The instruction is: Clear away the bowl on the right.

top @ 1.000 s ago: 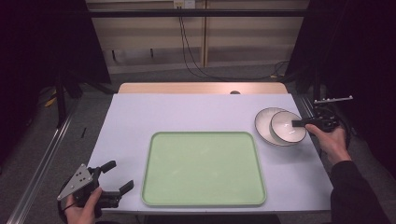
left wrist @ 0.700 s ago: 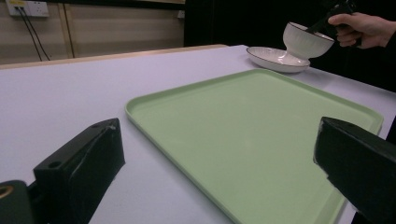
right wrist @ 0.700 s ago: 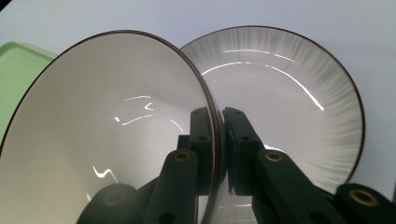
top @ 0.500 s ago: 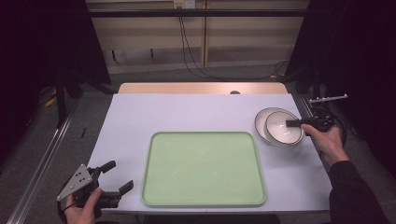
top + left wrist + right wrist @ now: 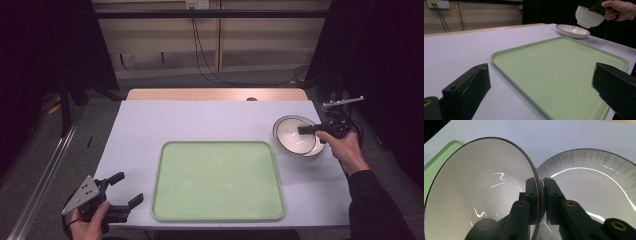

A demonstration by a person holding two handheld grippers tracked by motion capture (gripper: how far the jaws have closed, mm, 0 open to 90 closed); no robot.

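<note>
Bowl (image 5: 587,17) hangs above pale table (image 5: 200,122), dark room around.

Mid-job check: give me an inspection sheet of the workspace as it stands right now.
Surface: white table, bare around the items.
Job's things: bowl lifted clear above the plate; green tray empty.
Clutter: nothing seen.
Grippers: right gripper shut on the bowl's rim; left gripper open, at the table's near left corner.
Cables: black cables hang down the back wall.
Surroundings: dark curtains either side.
</note>
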